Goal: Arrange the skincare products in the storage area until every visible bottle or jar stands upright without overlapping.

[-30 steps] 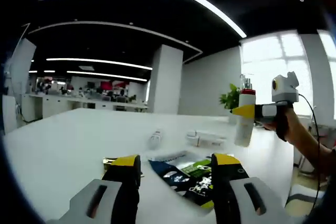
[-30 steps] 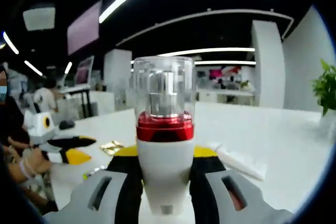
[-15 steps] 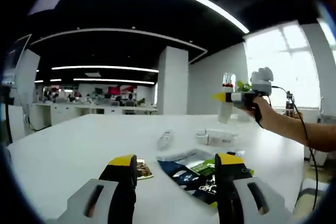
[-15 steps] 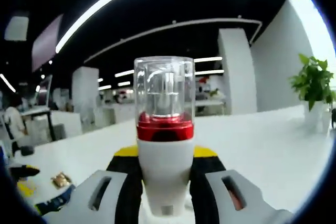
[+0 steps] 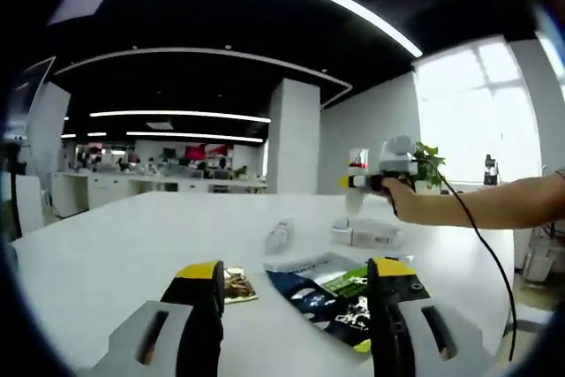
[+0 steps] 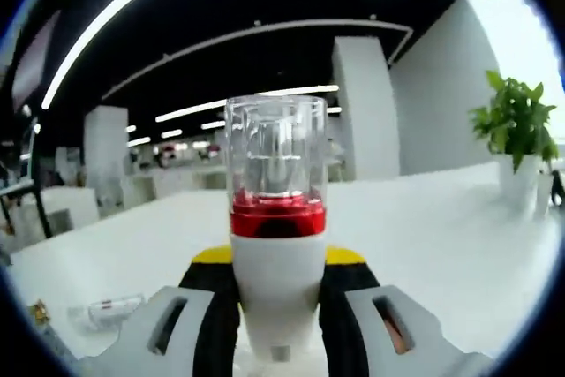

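The white pump bottle [image 6: 277, 253], with its red collar and clear cap, stands upright between the jaws of the right gripper [image 6: 277, 306], which are clamped on its lower body; in the left gripper view the same bottle [image 5: 356, 184] hangs in the air at about 1 o'clock, held at arm's length over the white table [image 5: 115, 245]. Just below it there, a clear flat case [image 5: 369, 232] lies on the tabletop, and a small tube [image 5: 281, 235] lies on its side at about 12 o'clock of centre. Nearer, between the left gripper's jaws, a dark printed sachet [image 5: 328, 293] lies flat with a small gold packet [image 5: 237, 283] at its 9 o'clock. The left gripper [image 5: 296, 306] hovers low over the table with its jaws spread wide and nothing between them. In the right gripper view a clear lying container [image 6: 104, 310] sits at 8 o'clock and a potted plant [image 6: 517, 143] at 3 o'clock. The likely trouble is in the set-down: the bottle is tall and top-heavy under its cap, so releasing it before the base is flat on the table, or onto the edge of the flat case, could topple it. The grip looks low on the body, so a quick swing may tilt it in the jaws.
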